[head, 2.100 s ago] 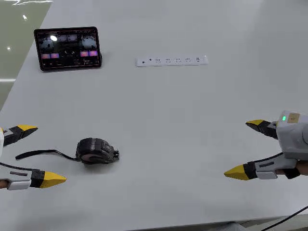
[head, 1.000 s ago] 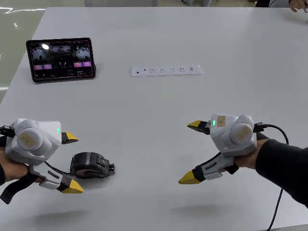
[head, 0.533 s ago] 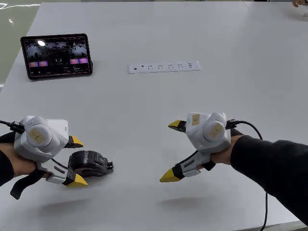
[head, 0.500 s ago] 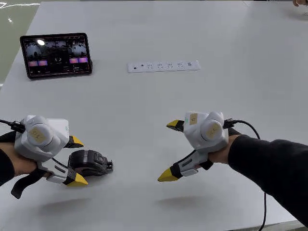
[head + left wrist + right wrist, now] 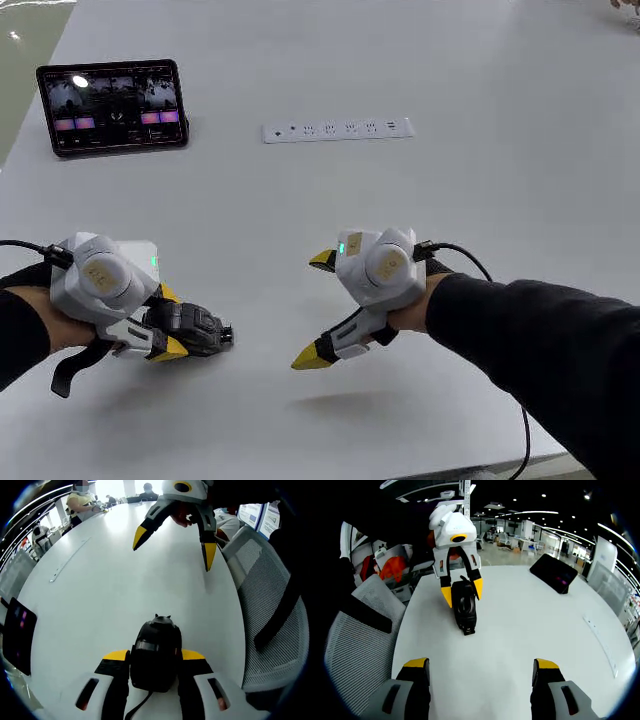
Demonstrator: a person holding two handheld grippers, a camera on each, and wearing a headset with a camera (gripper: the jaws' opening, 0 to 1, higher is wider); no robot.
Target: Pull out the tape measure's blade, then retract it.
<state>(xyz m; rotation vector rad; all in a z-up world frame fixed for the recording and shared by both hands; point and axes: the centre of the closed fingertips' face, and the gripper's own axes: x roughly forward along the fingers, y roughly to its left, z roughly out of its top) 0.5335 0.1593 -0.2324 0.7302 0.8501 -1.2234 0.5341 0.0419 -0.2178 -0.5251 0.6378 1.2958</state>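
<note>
The black tape measure (image 5: pixel 195 328) lies on the white table (image 5: pixel 400 200) at the near left, its blade tip pointing right. My left gripper (image 5: pixel 170 320) is shut on its body, the yellow-tipped jaws pressed against both sides. In the left gripper view the tape measure (image 5: pixel 156 652) sits between the fingertips (image 5: pixel 116 655), and no blade is drawn out. My right gripper (image 5: pixel 313 308) hangs open a short way to the right of the blade tip, nothing between its jaws. The right gripper view faces the left gripper (image 5: pixel 462 590) and the tape measure (image 5: pixel 465 607) across bare table.
A tablet (image 5: pixel 112 105) with a lit screen stands at the far left. A white power strip (image 5: pixel 337 129) lies at the far middle. The tape's black strap (image 5: pixel 72 368) trails under my left hand. A mesh chair (image 5: pixel 270 630) stands beside the near table edge.
The left gripper has closed its jaws onto the tape measure. The right gripper has moved left, closer to the tape's blade end.
</note>
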